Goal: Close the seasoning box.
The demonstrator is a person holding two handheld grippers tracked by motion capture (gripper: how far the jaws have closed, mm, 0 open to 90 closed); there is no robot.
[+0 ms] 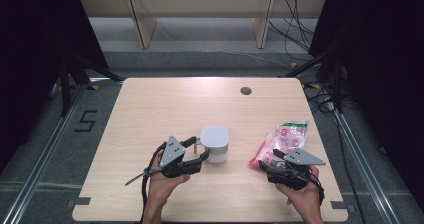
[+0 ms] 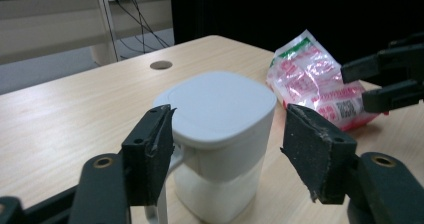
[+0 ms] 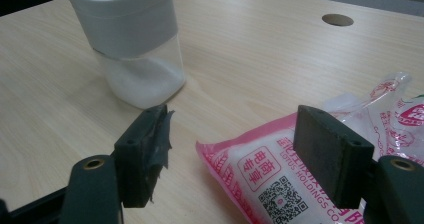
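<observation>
right claw [image 3: 230,154], bag [image 3: 280,179] reading "LOTUS HOLDINGS"

Around us the surface [image 1: 165,104] lies bare from nine through twelve o'clock; the white container [image 1: 216,144] blocks centre, the pink bag [image 1: 282,141] blocks three o'clock, a passable gap between them.

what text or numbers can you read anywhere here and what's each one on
"LOTUS HOLDINGS CO": pink bag, along the edge beside its QR code.
"5": marked on the floor left of the table.
Red Chinese characters in a box on the bag: too blurred to read.
White container: no text.
</observation>
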